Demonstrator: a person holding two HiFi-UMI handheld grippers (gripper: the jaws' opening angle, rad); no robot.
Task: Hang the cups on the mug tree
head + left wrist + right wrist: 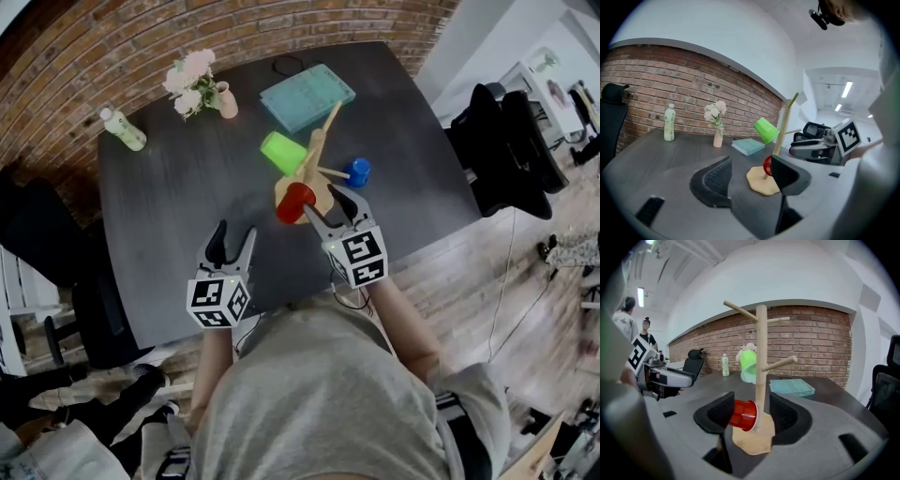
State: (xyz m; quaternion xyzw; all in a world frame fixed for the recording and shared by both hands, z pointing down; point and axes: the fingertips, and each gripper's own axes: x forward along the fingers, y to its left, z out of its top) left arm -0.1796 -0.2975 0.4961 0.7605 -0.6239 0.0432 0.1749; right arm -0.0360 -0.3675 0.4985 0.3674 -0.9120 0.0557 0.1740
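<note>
**Q:** Right gripper (322, 202), how do its jaws stand?

**A:** Wide apart, gripping nothing. Between them shows the red cup (742, 415), sideways, low on the mug tree (761, 357).

**Q:** And the left gripper (235, 231)?

**A:** Also open, empty, over the table (178, 197). The green cup (749, 365) hangs higher. The blue cup (357, 172) is beside the tree; whether it hangs, I cannot tell.

My left gripper (235, 231) and right gripper (321, 200) have black jaws and white cubes printed with black square markers. The table (187, 206) is dark grey, the mug tree (319, 155) pale wood. One cup (294, 202) is red, one cup (283, 153) bright green, one cup (357, 172) blue. The book (307, 97) is teal, the vase (226, 100) pink, its flowers (190, 75) pale pink, the bottle (124, 128) pale green, the brick wall (141, 47) red-brown.
</note>
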